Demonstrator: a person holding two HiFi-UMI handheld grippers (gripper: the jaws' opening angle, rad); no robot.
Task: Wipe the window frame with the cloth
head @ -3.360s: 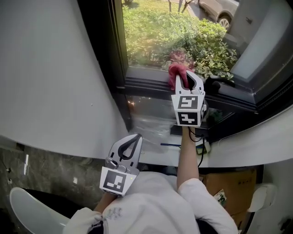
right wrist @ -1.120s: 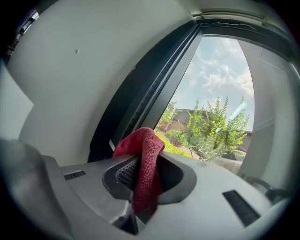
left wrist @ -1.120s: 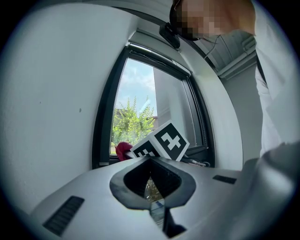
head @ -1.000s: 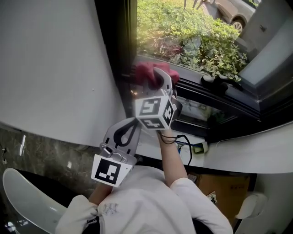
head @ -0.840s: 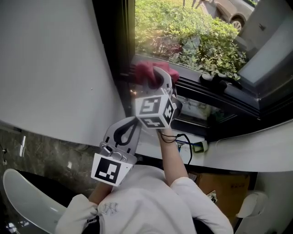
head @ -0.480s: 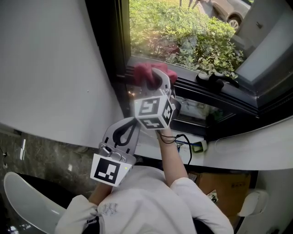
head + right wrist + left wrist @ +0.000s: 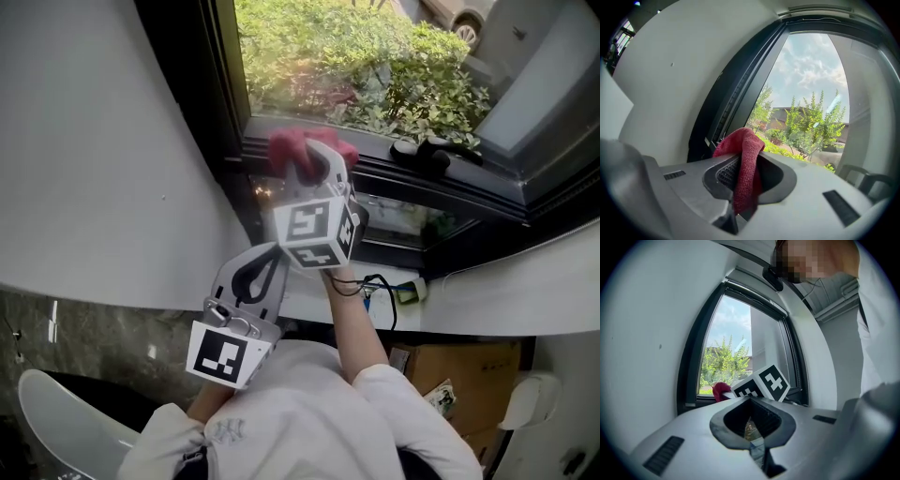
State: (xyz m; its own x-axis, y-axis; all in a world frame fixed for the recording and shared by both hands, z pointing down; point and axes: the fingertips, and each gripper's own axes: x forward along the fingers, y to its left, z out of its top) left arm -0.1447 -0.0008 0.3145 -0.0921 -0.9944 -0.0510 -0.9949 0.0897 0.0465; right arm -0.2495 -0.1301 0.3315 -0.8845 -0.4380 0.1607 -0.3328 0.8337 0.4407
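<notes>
Pressing the red cloth [image 7: 292,148], pinched fast in the right gripper [image 7: 314,167], onto the window frame [image 7: 202,94] at its bottom-left corner, left gripper [image 7: 264,267] closed on nothing and idle below, seemingly mid-wipe, with the uprights probably left to do.

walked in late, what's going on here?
A person is wiping a window frame with two handheld grippers. The right gripper is shut on a red cloth and holds it at the frame's lower rail, near the left corner; the cloth looks to be touching the rail. The left gripper is shut with nothing between its jaws, held low near the person's chest, away from the window.
</notes>
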